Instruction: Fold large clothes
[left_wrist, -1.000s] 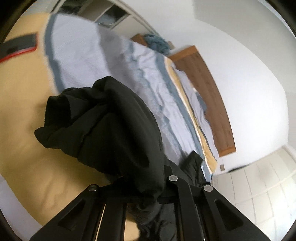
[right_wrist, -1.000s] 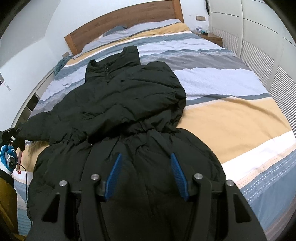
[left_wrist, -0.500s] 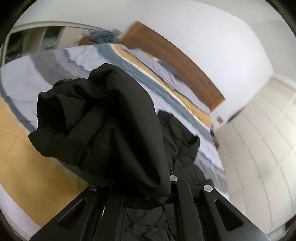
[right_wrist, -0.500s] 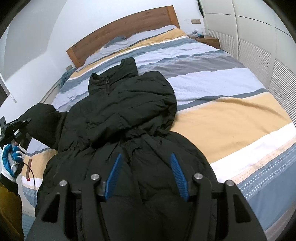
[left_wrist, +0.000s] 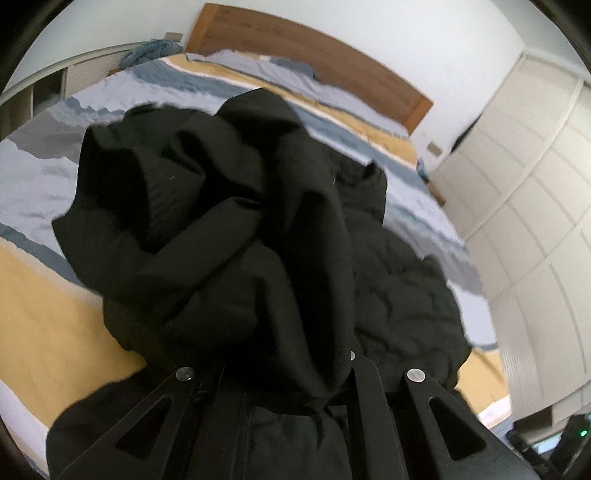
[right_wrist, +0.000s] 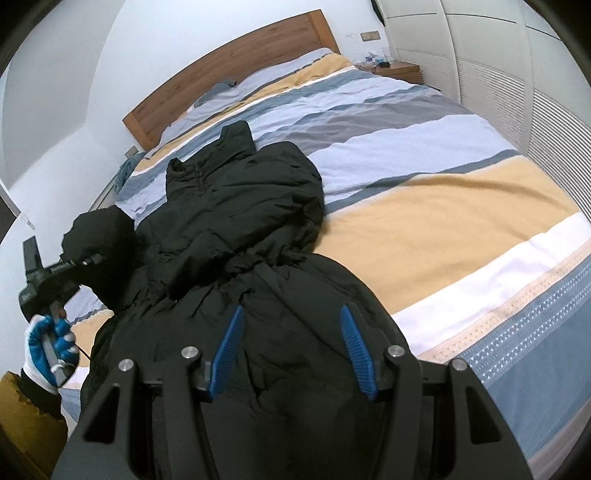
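- At the far left a gloved hand (right_wrist: 48, 343), white and blue with a mustard cuff below it, carries the left gripper (right_wrist: 79, 263), raised off the bed (right_wrist: 461, 206) and angled in toward the coat (right_wrist: 236, 229).
- Its jaws are clamped shut on the end of the coat's left sleeve (right_wrist: 101, 240); from its own camera the bunched black cuff (left_wrist: 221, 229) fills most of the view and hides the fingertips. My guess is the sleeve is held up like this so it can be laid across the chest as the next fold.
- The black padded coat lies front-up along the bed, collar (right_wrist: 207, 162) toward the wooden headboard (right_wrist: 229, 70), hem nearest the person. The other sleeve (right_wrist: 295, 184) appears to be folded over the body, which suggests this one is the matching half.
- Right of centre, the right gripper (right_wrist: 291, 350) hangs over the coat's lower part, its jaws standing apart with nothing between the blue pads (right_wrist: 229, 350). It looks parked there, possibly ready to steady the skirt.
- Further right the striped duvet is bare, leaving room for folding.
- At the far right stand pale wardrobe doors (right_wrist: 517, 66) and a small bedside table (right_wrist: 395, 68).
- No brand, label or writing can be read; the coat shows only a plain zip.
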